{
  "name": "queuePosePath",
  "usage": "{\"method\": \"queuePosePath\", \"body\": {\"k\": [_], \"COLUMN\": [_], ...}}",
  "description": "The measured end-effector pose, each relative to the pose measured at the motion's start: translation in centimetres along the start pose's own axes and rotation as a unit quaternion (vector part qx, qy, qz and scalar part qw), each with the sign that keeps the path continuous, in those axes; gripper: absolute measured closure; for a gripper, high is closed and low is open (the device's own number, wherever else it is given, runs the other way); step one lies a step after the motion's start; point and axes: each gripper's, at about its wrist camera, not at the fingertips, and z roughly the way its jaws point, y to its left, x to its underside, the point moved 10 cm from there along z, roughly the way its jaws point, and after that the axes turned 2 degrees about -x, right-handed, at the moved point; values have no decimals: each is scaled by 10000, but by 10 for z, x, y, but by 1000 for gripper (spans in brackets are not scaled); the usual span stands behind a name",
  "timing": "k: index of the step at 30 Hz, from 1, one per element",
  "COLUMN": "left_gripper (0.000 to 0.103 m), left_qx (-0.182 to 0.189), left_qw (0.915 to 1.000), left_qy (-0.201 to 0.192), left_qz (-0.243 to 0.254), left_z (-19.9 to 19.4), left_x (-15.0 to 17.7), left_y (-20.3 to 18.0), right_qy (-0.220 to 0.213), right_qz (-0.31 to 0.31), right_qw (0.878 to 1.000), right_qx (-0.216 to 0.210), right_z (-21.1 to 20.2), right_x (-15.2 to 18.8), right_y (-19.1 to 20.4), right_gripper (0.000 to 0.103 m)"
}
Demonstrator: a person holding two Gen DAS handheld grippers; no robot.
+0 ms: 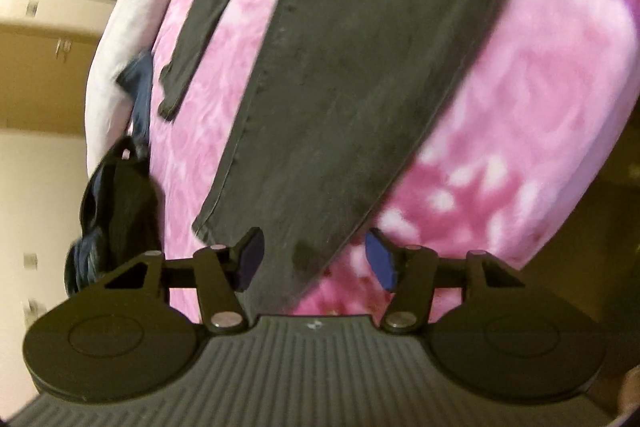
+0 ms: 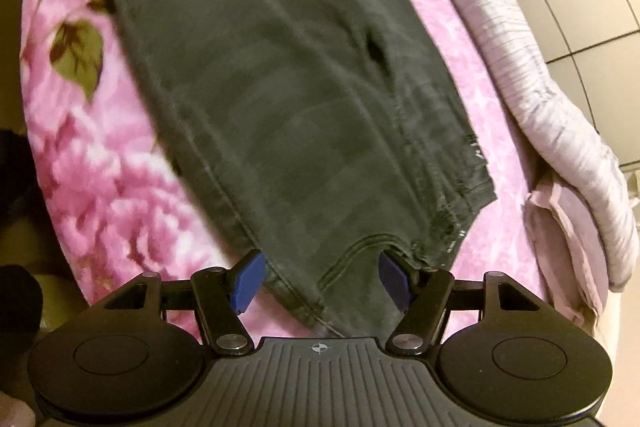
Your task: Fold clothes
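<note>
Hovering low over the bed, the left gripper [image 1: 314,257] has its blue pads [image 1: 380,263] apart on either side of a corner of the dark grey trousers [image 1: 344,75], not yet pressing it. The right gripper [image 2: 320,279] also stands wide open over the waistband end [image 2: 360,251], holding nothing. The trousers lie flat on the pink flowered blanket [image 2: 104,187], I think spread out so that both ends can be taken for a fold. A pale sheet [image 2: 520,59] lies along the edge.
</note>
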Motion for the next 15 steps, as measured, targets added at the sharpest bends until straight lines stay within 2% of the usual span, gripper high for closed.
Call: {"method": "queuePosePath", "body": {"k": [2,3,4,9,15], "left_gripper": [50,54,65,89,94], "left_qx": [-83,-104,-125,-188,-96], "left_qw": [9999,9998,9997,9995,9999], "left_qy": [-115,-137,-159,-176,75], "left_qz": [98,100,102,189,-54], "left_z": [4,6,7,15,17], "left_x": [1,1,1,-8,-15], "left_y": [3,5,7,11,13], "right_qy": [40,59,78,211,153], "right_qz": [-17,-13,-10,-212,-845], "right_qw": [10000,10000,9999,9990,9941], "right_qx": [48,79,110,333,669], "right_z": [5,7,9,22,43], "right_x": [4,7,10,35,72], "right_y": [0,-1,-1,-1,-5], "right_gripper": [37,37,37,37,37]}}
